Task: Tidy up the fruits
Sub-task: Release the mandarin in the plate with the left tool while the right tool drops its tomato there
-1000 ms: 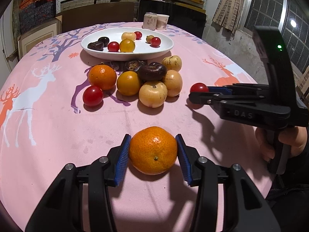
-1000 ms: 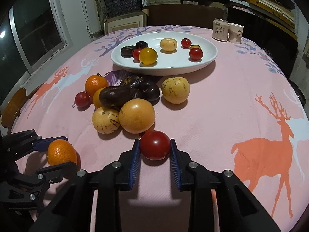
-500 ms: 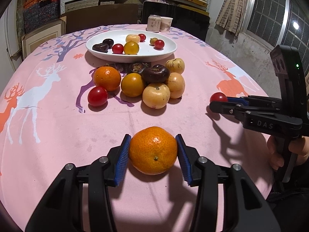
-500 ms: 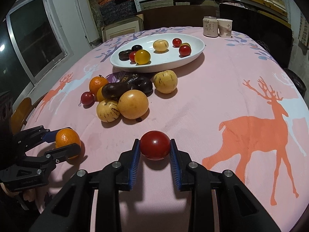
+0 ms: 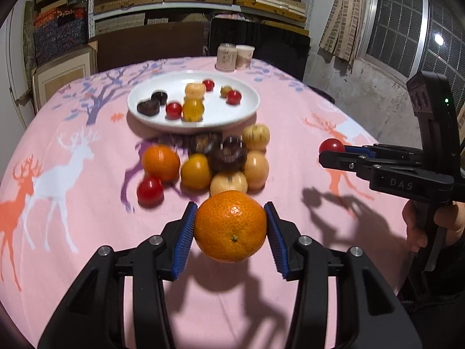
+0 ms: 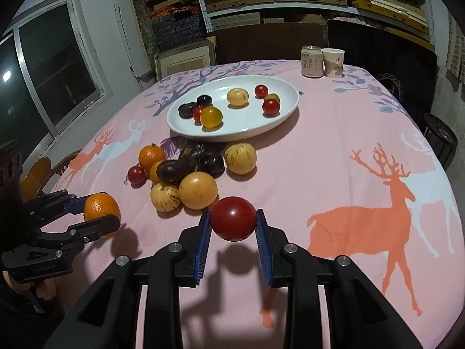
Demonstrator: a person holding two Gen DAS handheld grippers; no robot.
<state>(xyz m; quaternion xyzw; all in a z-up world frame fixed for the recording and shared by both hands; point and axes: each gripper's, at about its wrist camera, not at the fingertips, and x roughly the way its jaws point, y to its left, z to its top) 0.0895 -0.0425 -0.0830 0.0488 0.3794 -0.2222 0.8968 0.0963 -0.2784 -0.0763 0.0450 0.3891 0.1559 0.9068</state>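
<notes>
- Lift is what changed: a second ago both fruits were sitting on the pink counter [image 5: 87,232]; now both are hanging clear, shadows detached below them.
- Left gripper [image 5: 231,234] jaws are clamping the mandarin [image 5: 231,226], blue pads on both sides, near edge of the counter.
- Right gripper [image 6: 233,223] jaws are squeezing the red tomato [image 6: 233,218], nearly closed around it; from the left wrist view it is showing at the right, off the cloth.
- Jaw width is not changing on either side, so both grips are looking settled.
- White plate [image 6: 287,110] is sitting far-centre, already carrying several small fruits.
- Loose pile [image 6: 197,190] is lying between the grippers and the plate: oranges, pale melons, dark fruits, one tomato.
- Judgement: pick phase is done, carry toward the plate is starting; path is going over the pile, so more height is probably needed.
- Risk: round fruits rolling on release against those already plated.
</notes>
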